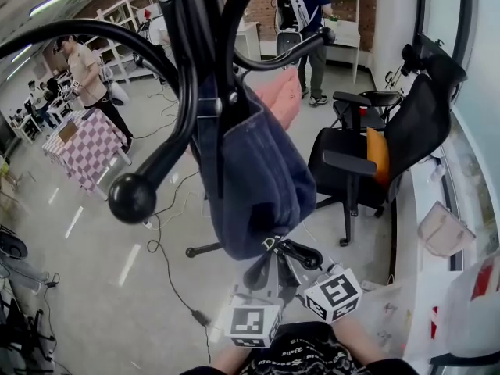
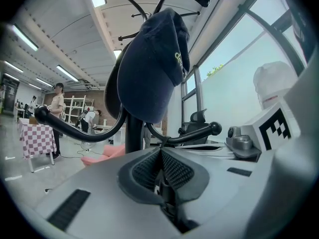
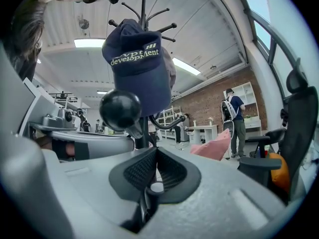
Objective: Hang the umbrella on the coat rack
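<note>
Tools both pressed together, empty: left tool [image 2: 160, 153], right tool [image 3: 156, 152]. Umbrella not seen; probably light, floppy canopy, stiff shaft, so grip the handle. Coat rack [image 1: 186, 69] holds cap [image 1: 254, 178].

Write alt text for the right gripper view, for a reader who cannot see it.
Seen from below, a black coat rack holds a navy cap lettered "development", with a ball-tipped hook jutting toward the camera. The right gripper in the foreground has its jaws closed on nothing. A person stands in the background.
</note>
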Demonstrator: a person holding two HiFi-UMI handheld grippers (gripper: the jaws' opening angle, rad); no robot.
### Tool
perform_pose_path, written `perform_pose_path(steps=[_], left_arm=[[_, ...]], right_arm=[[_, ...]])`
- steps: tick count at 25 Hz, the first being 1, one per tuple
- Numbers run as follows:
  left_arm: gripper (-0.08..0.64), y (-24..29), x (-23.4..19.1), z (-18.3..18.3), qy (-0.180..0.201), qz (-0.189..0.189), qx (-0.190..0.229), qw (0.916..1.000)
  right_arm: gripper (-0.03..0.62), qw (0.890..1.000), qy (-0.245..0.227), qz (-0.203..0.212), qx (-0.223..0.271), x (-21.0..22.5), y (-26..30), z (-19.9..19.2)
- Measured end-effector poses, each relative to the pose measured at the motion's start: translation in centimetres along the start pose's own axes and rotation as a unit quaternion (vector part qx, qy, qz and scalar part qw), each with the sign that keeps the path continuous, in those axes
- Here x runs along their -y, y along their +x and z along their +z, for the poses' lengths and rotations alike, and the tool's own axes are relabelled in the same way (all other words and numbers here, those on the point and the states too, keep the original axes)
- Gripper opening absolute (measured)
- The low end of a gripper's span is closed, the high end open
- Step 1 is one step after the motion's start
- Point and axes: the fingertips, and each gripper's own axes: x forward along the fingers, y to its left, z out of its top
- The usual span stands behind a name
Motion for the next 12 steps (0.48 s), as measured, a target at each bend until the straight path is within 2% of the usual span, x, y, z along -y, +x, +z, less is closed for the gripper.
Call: perform_pose_path(steps=[5,12], left_arm=[[0.011,0.7,0.5,-0.5,0.018,-0.008,-0.001,0.9998],[0.011,0.5,0.7,-1.1,0.019,-0.017,-0.004,0.9997]], right_arm=[[0.006,1.000,-0.009,0.010,-0.013,-0.4,0.2,-1.1],[0.006,1.000,-0.005,0.014,-0.022,-1.0,-0.1,-1.8]])
